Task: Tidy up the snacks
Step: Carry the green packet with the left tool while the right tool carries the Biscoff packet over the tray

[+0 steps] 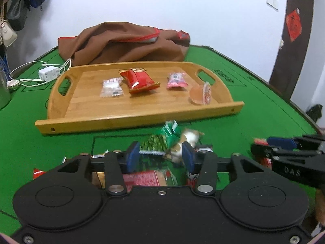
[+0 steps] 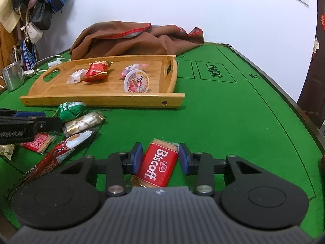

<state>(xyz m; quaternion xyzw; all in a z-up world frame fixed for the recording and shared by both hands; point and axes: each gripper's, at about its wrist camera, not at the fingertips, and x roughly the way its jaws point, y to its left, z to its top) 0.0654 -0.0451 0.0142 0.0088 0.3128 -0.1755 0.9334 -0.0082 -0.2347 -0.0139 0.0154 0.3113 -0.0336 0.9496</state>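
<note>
From your left wrist camera, your left gripper (image 1: 160, 156) hangs with jaws spread wide and empty above a green snack packet (image 1: 162, 140) on the green table (image 1: 254, 118), short of the wooden tray (image 1: 140, 120). From your right wrist camera, your right gripper (image 2: 160, 158) straddles the Biscoff packet (image 2: 157, 165) lying on the felt, jaws apart, pads just beside its edges; contact unclear.
</note>
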